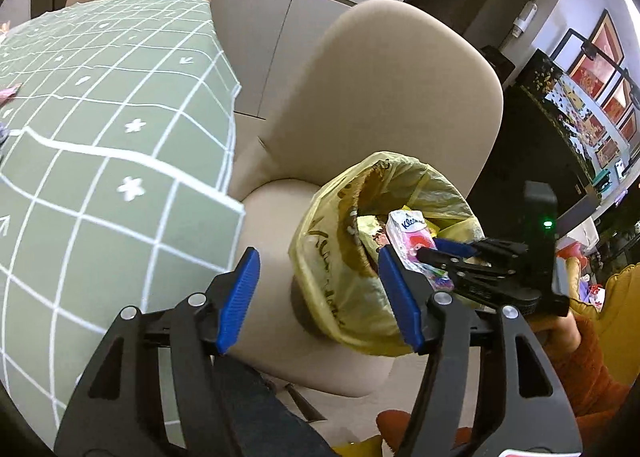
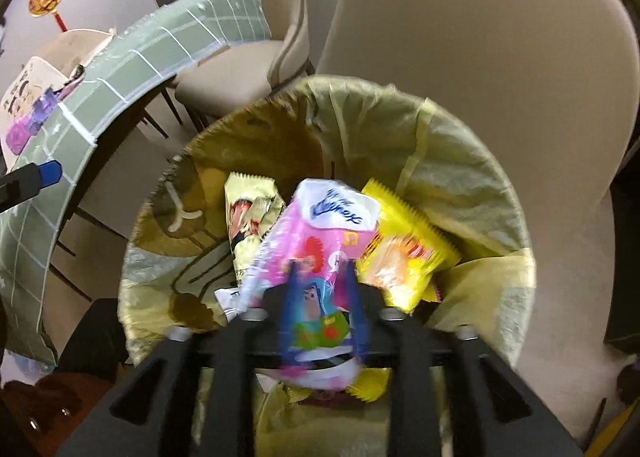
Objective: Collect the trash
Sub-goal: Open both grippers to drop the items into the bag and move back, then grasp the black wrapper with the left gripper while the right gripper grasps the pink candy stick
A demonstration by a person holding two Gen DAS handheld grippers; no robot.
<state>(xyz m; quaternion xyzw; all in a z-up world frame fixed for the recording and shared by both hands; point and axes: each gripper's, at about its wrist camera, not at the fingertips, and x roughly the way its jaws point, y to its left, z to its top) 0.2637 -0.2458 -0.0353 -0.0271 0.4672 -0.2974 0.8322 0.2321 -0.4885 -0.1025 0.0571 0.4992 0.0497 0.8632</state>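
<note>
Over the yellow-lined bin point(image 2: 460, 161) on a beige chair point(image 1: 384, 97), the right gripper point(image 2: 322, 277) straddles a Kleenex pack point(image 2: 316, 225), grip unclear; left gripper point(image 1: 320, 293) gapes empty

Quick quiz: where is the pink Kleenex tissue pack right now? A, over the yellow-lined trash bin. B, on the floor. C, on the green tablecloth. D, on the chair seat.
A: the tissue pack sits above the wrappers inside the bin, between the right gripper fingers.
</note>
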